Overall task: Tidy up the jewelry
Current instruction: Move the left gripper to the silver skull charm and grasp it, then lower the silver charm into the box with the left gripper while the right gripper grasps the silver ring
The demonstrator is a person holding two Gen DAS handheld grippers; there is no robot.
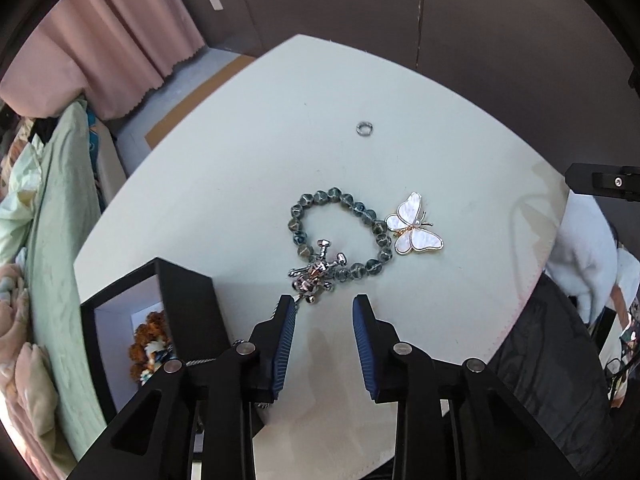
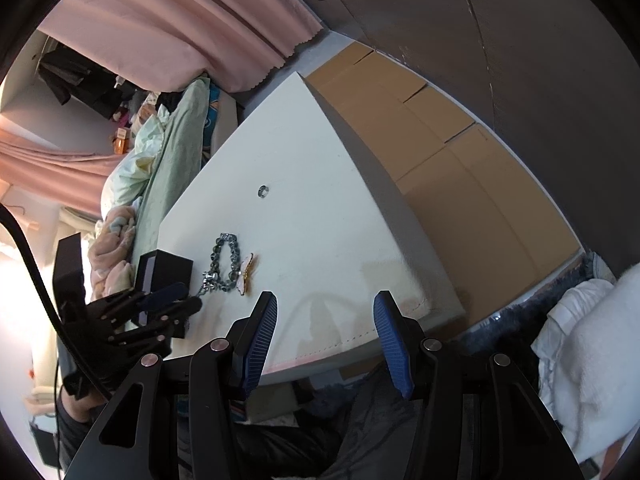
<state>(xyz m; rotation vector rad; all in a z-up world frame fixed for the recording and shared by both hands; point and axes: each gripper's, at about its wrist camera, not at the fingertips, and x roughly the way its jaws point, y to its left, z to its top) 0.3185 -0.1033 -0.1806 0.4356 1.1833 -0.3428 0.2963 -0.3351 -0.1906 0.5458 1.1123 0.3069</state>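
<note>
A grey-blue beaded bracelet (image 1: 340, 236) lies on the white table (image 1: 240, 184). A silver skull-and-crossbones pendant (image 1: 316, 272) on a chain rests over the bracelet's near side. A white butterfly brooch (image 1: 416, 230) touches the bracelet's right side. A small silver ring (image 1: 364, 128) lies farther back. My left gripper (image 1: 324, 304) is open and empty, just in front of the pendant. A black jewelry box (image 1: 152, 320) at the left holds an orange beaded piece (image 1: 150, 344). My right gripper (image 2: 326, 304) is open and empty over the table's near edge. The right wrist view shows the bracelet (image 2: 226, 258), the brooch (image 2: 245, 274), the ring (image 2: 263, 191), the box (image 2: 164, 270) and the left gripper (image 2: 188, 298).
A bed with green and pink bedding (image 1: 48, 240) runs along the table's left side. Pink curtains (image 1: 132, 32) hang behind. Flattened cardboard (image 2: 448, 152) covers the floor beyond the table. White cloth (image 2: 592, 340) lies at the right.
</note>
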